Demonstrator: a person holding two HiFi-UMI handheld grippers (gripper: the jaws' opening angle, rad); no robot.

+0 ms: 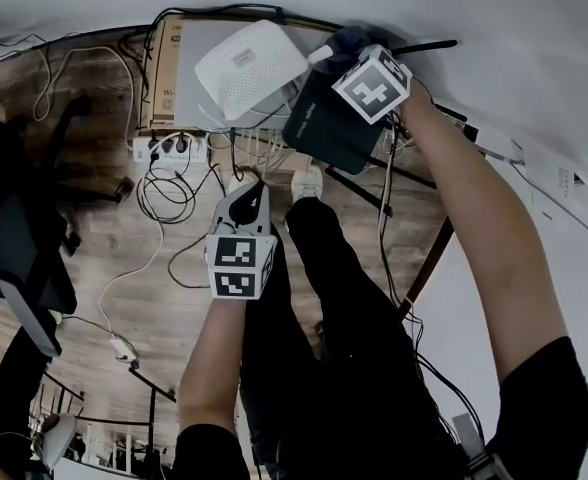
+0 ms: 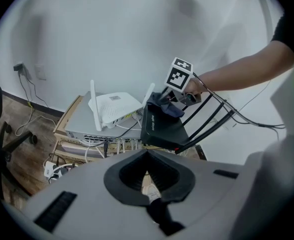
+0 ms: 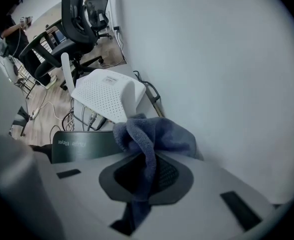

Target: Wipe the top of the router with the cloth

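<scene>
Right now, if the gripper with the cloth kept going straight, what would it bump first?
Probably the white router, just past the blue cloth the right gripper clamps; the black router sits lower. Depth is unclear.

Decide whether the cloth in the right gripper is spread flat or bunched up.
Bunched up: the cloth sits in crumpled folds, pinched between the jaws of the right gripper, not laid flat.

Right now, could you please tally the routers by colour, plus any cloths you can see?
white router: 1
dark router: 1
cloth: 1
Total: 3
</scene>
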